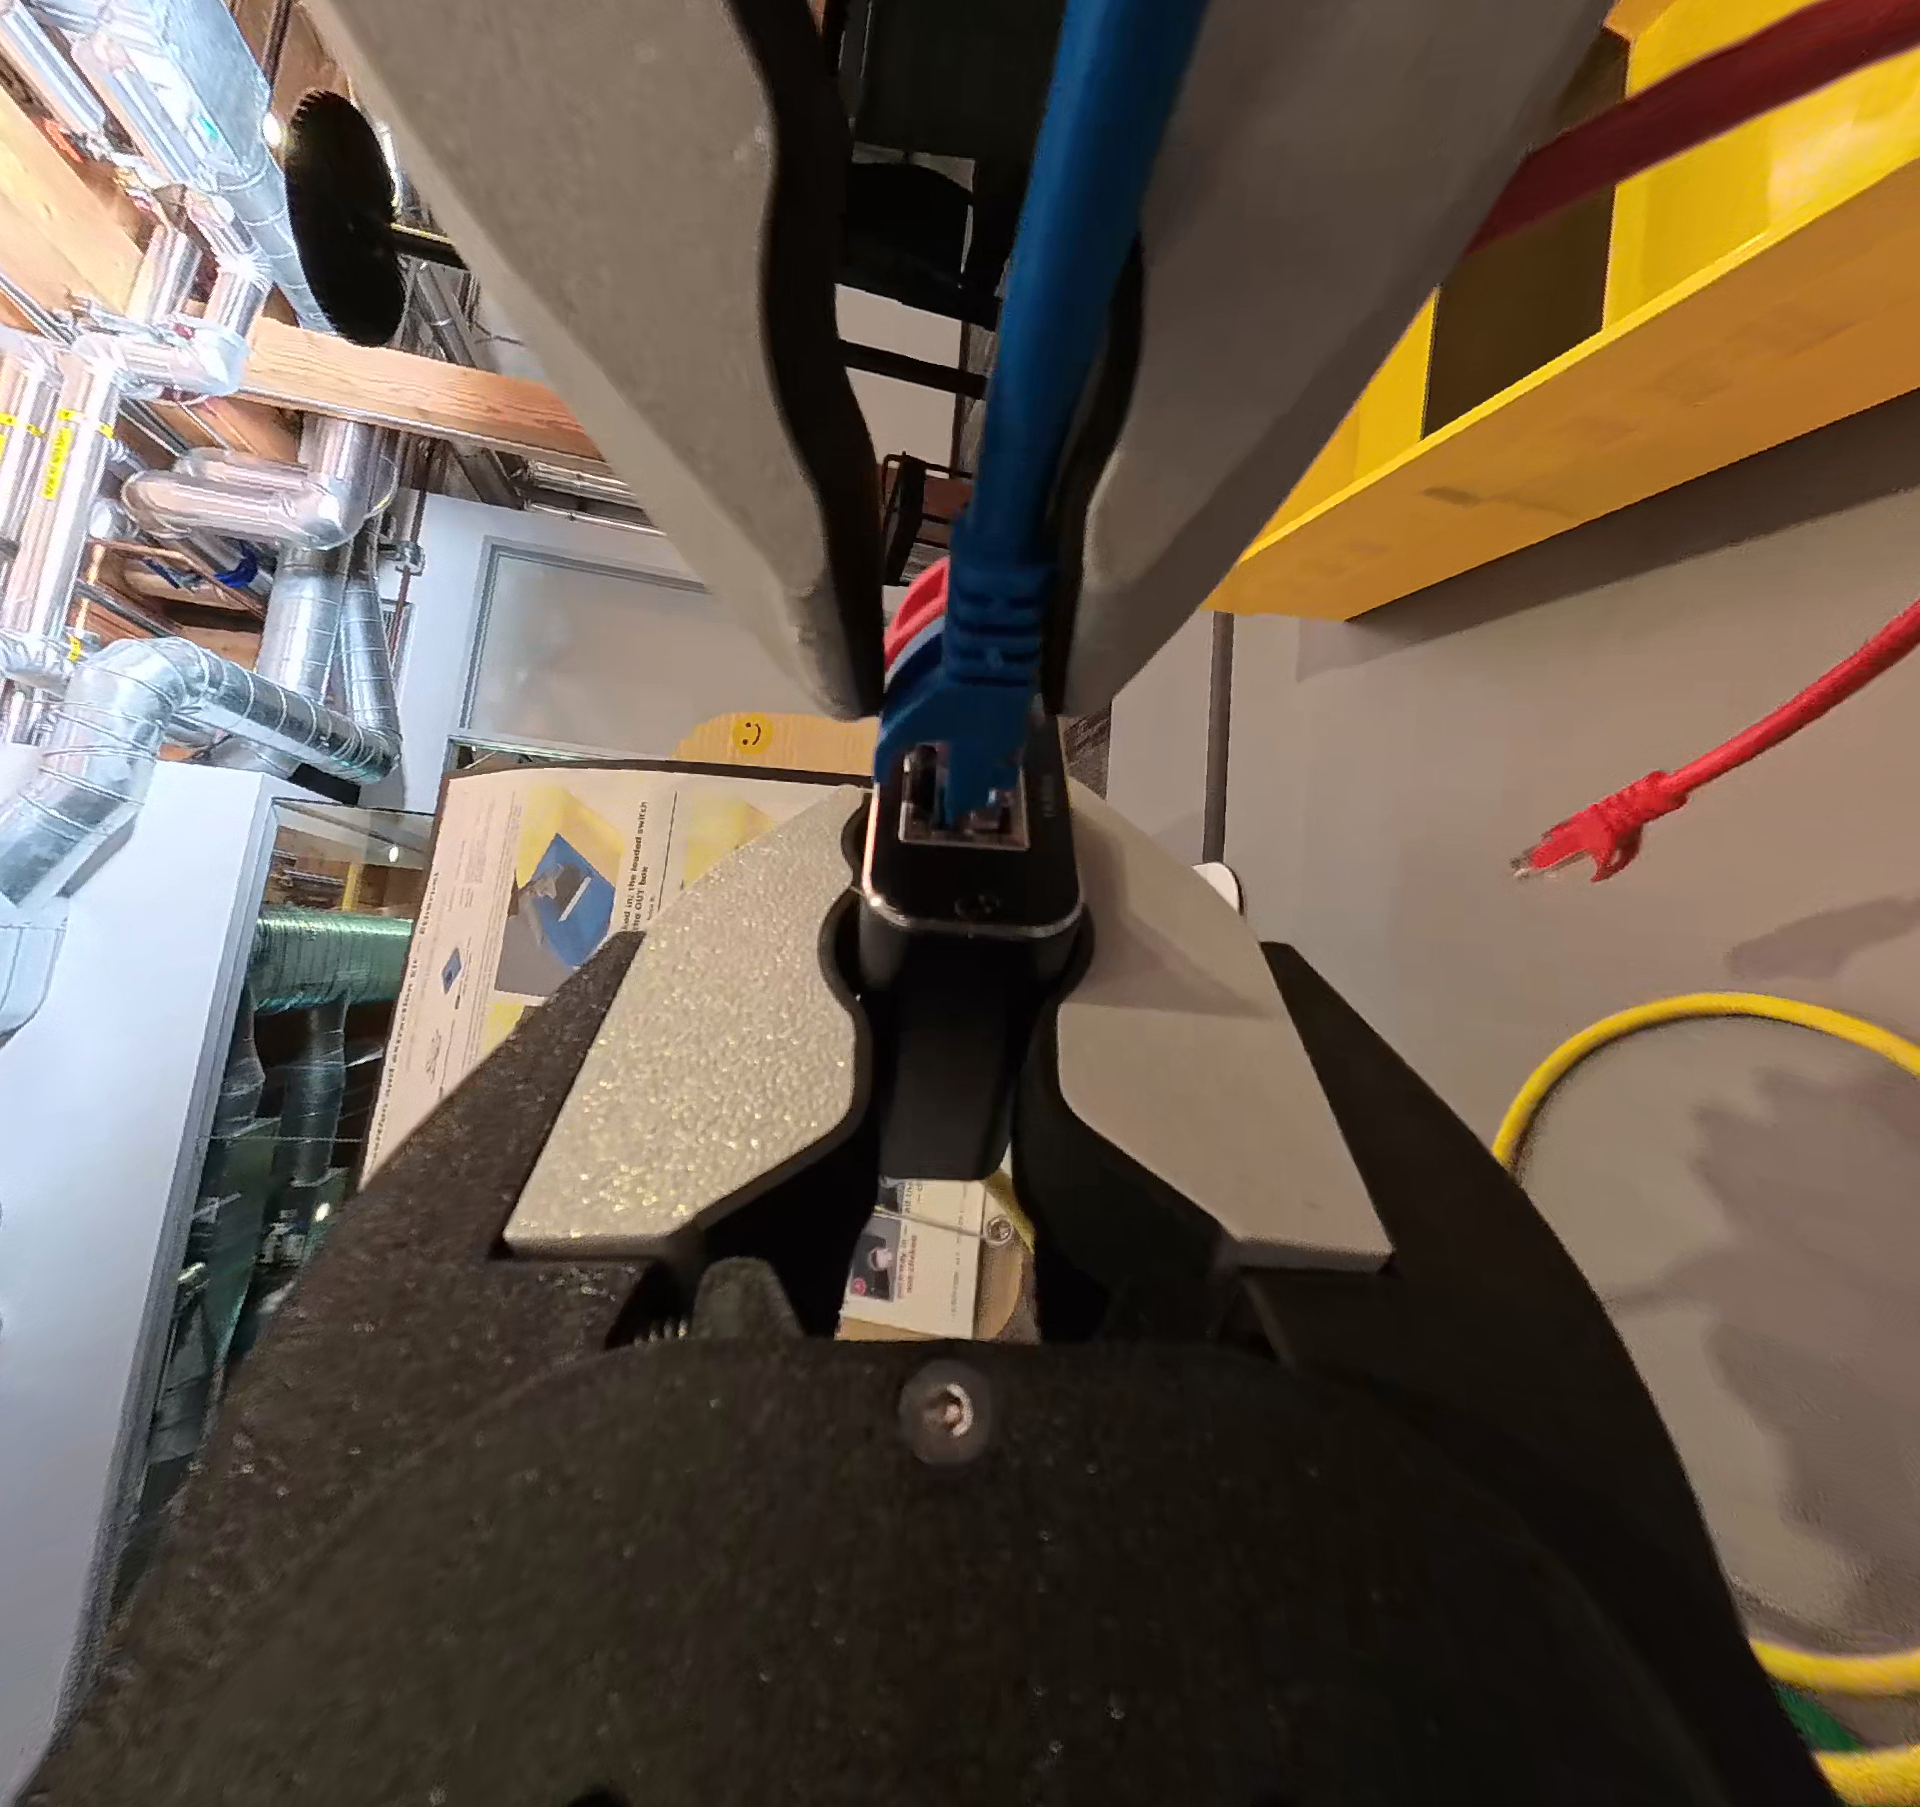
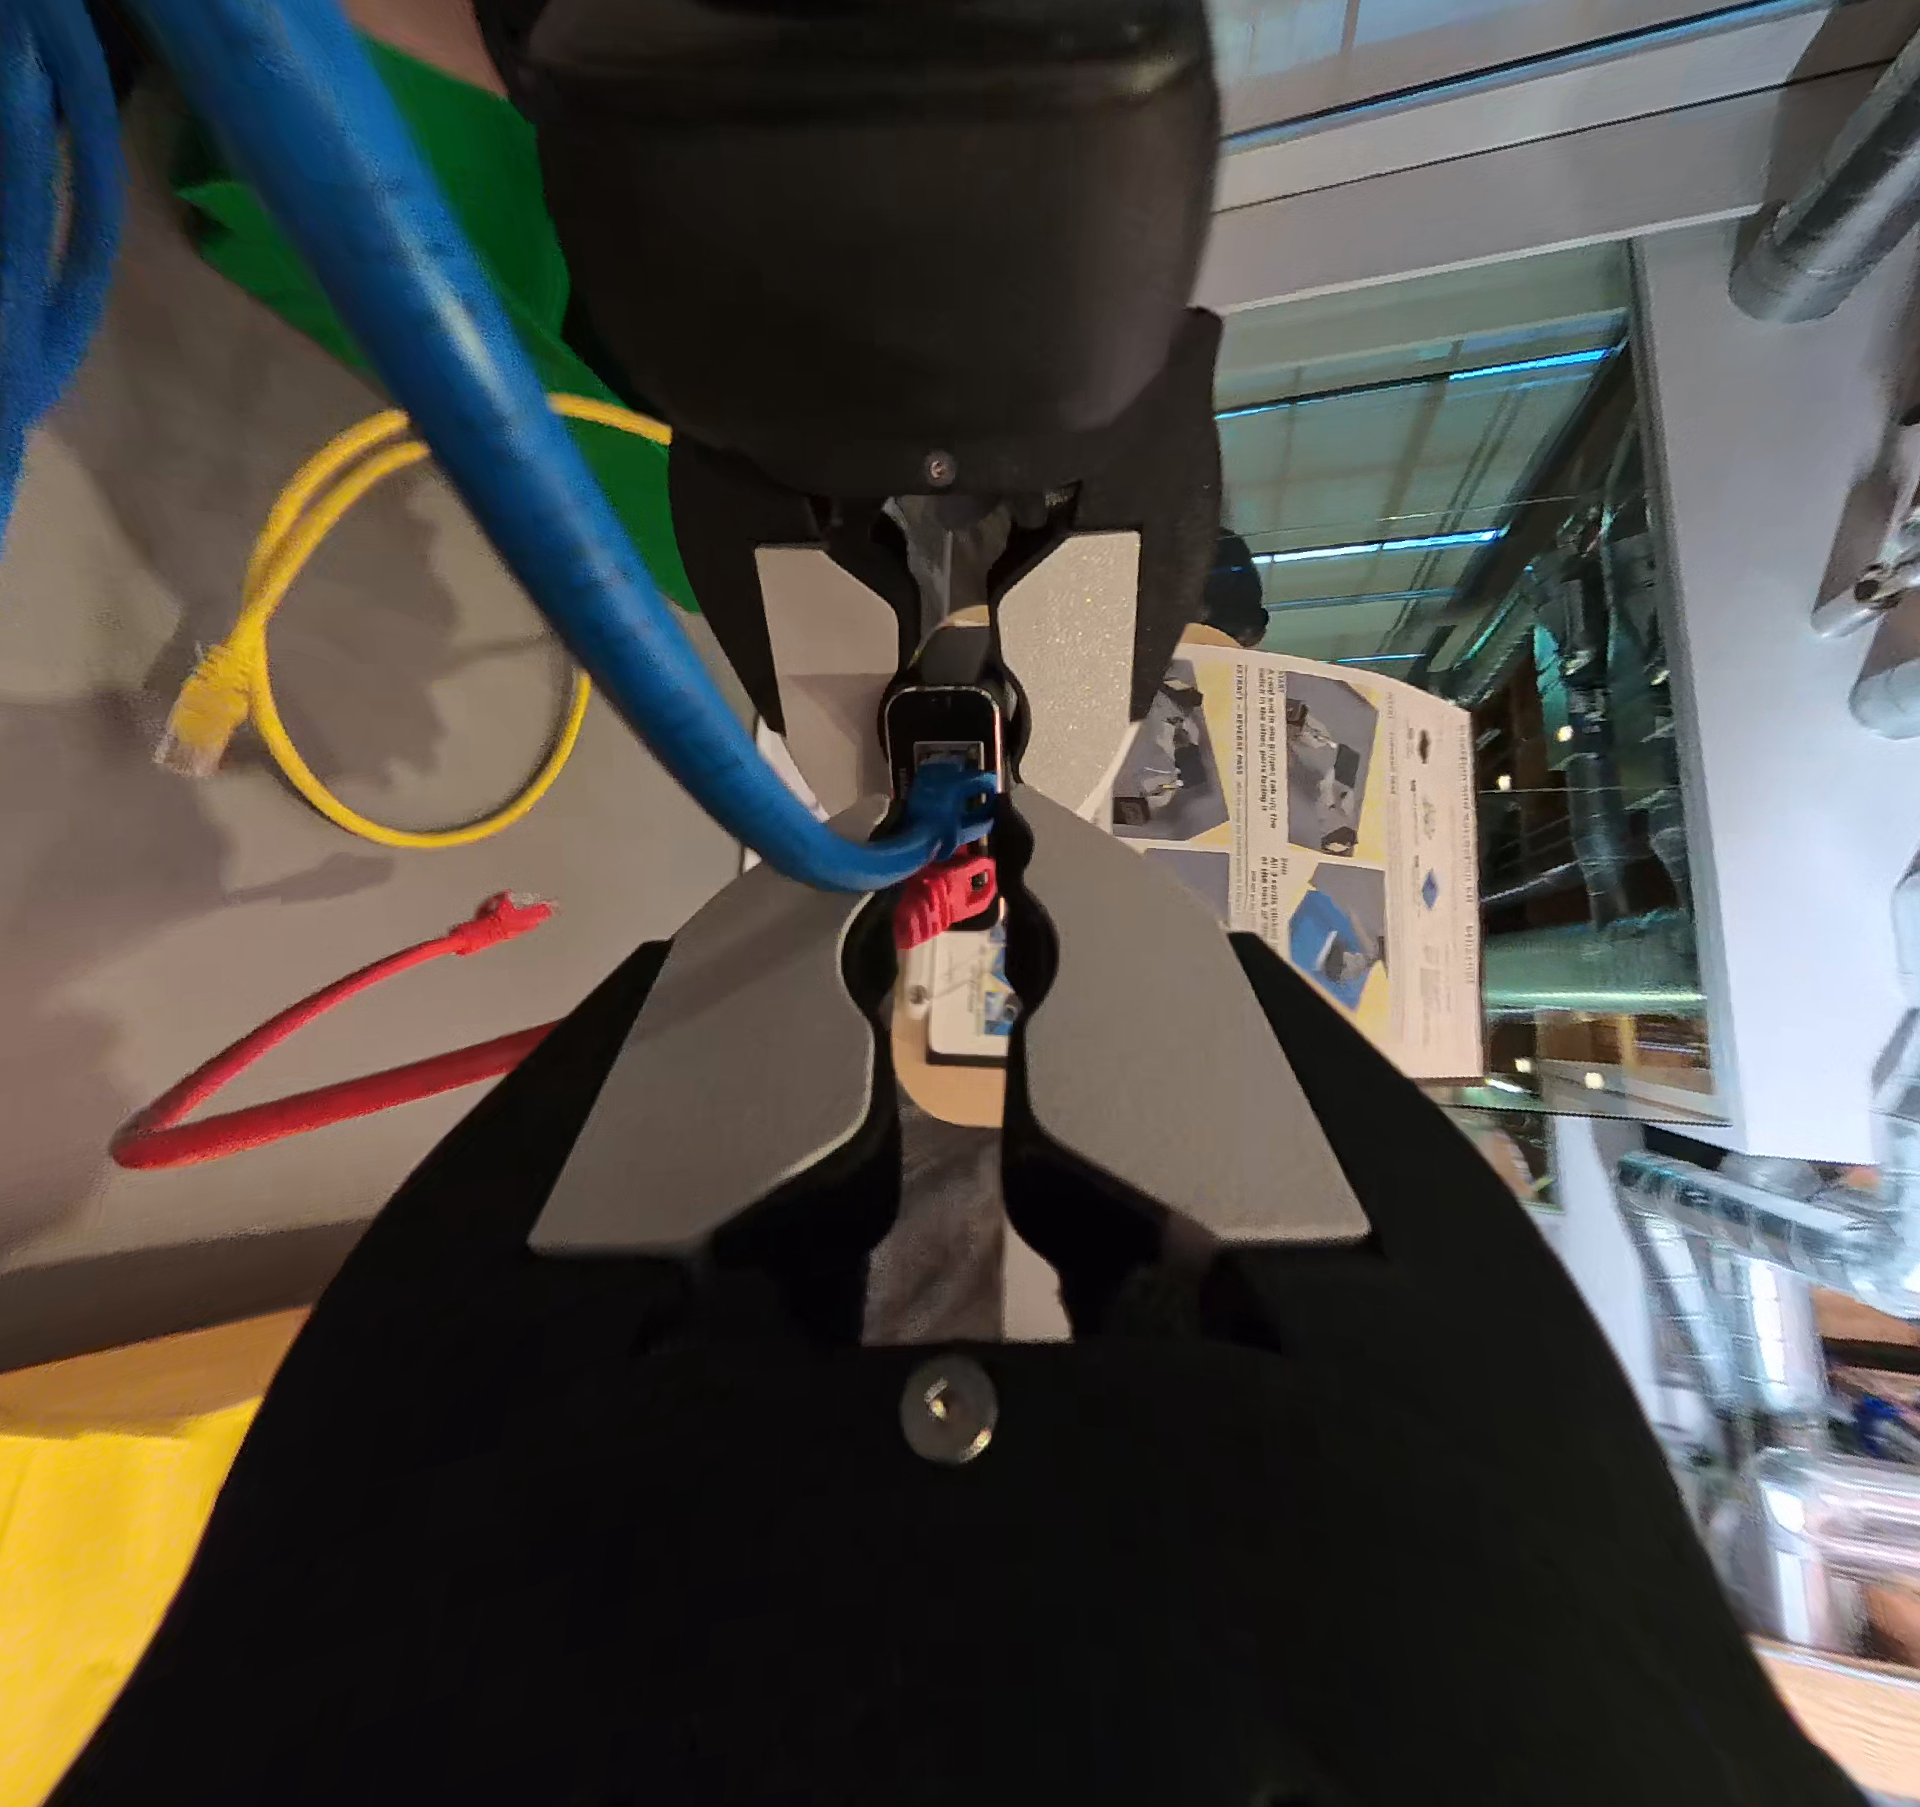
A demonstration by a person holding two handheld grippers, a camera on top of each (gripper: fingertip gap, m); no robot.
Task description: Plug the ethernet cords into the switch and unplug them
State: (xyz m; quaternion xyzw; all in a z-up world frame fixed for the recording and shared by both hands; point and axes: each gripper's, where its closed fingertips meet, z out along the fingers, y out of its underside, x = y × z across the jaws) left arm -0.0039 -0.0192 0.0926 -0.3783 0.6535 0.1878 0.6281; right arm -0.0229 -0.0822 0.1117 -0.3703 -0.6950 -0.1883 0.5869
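Observation:
My left gripper (image 1: 966, 807) is shut on the black switch (image 1: 961, 910) and holds it up off the table, ports facing away. In the right wrist view the switch (image 2: 940, 718) sits between the left gripper's fingers at the top. My right gripper (image 2: 940, 817) is shut on the blue plug (image 2: 951, 799), whose tip sits in a port of the switch. In the left wrist view the blue plug (image 1: 977, 677) comes down from above between the right gripper's fingers. A red plug (image 2: 945, 900) sits in the port beside it.
On the grey table (image 1: 1455, 770) lie a loose red plug (image 1: 1590, 835) and a yellow cord (image 1: 1662, 1009); they also show in the right wrist view, the red plug (image 2: 504, 921) and the yellow plug (image 2: 208, 708). A printed sheet (image 2: 1340, 874) stands behind. A yellow shelf (image 1: 1558, 427) is at the right. My hands' fingertips stand some 6 centimeters from each other.

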